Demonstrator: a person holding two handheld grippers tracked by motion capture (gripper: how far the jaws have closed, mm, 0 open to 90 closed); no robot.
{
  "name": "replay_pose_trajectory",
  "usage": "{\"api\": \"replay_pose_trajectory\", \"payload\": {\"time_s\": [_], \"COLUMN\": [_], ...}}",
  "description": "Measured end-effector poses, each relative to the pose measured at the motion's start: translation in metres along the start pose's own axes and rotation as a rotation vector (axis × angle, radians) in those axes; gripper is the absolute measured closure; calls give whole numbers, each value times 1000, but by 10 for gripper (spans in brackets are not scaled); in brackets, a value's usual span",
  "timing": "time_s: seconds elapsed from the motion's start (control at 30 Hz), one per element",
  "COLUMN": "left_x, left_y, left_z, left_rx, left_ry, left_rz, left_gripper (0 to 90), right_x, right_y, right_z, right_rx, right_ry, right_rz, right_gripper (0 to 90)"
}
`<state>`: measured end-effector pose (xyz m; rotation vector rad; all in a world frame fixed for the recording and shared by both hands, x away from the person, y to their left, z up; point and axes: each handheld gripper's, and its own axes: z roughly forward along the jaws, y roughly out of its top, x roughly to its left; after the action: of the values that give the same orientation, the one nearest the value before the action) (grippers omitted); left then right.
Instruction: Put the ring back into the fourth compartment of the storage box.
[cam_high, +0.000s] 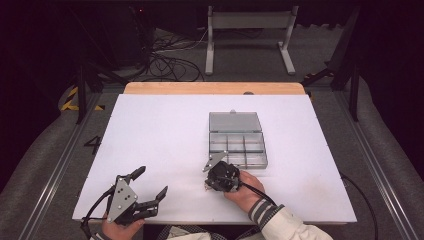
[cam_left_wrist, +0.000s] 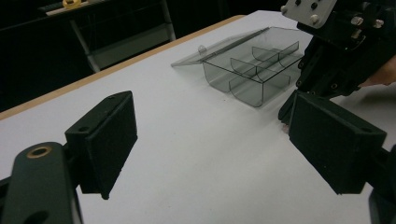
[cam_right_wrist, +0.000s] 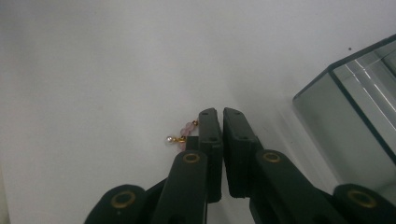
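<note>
A small earring (cam_right_wrist: 183, 132) with pink beads, gold links and a white pearl lies on the white table (cam_high: 165, 130). Its upper end runs in at the tips of my right gripper (cam_right_wrist: 218, 112), which is shut on that end, tips down at the table. The beads stick out beside the left jaw. In the high view the right gripper (cam_high: 208, 186) sits just off the near left corner of a clear divided box (cam_high: 237, 146) with its lid open. My left gripper (cam_high: 152, 184) rests open and empty at the table's near left; in its own view the pads (cam_left_wrist: 109, 140) stand wide apart.
The clear box's corner (cam_right_wrist: 345, 116) stands close to the right of my right gripper's jaws. A wooden strip (cam_high: 215, 88) edges the far side of the table. Beyond it are a metal stand (cam_high: 250, 35) and cables on the floor.
</note>
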<state>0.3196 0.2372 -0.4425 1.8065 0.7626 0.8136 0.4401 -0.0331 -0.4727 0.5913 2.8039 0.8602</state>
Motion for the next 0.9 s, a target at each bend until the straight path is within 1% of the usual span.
{"api": "replay_pose_trajectory", "payload": {"time_s": [0.03,0.13,0.3,0.43,0.5,0.63,0.73,0.77,0.83,0.87,0.9], "left_x": [0,0,0,0,0,0,0,0,0,0,0], "left_y": [0,0,0,0,0,0,0,0,0,0,0], "left_z": [0,0,0,0,0,0,0,0,0,0,0], "left_rx": [3,2,2,1,1,1,1,1,-1,2,2], "left_ry": [0,0,1,1,2,3,3,3,3,3,3], "left_rz": [7,0,-2,-4,-3,-3,-4,-3,-4,-3,-3], "left_gripper": [163,163,163,163,163,163,163,163,163,162,162], "right_x": [0,0,0,1,1,4,5,6,6,7,7], "right_y": [0,0,0,1,0,1,2,3,4,4,4], "right_z": [0,-2,-8,-14,-16,-21,-25,-29,-31,-35,-37], "right_rx": [-1,-9,-44,-58,-66,-81,-89,-97,-103,-108,-113], "right_ry": [3,8,11,5,8,0,-7,-16,-14,-22,-22], "right_rz": [-1,-6,-13,-16,-6,-11,-17,-23,-28,-42,-46], "right_gripper": [869,869,871,871,871,871,871,871,871,870,871]}}
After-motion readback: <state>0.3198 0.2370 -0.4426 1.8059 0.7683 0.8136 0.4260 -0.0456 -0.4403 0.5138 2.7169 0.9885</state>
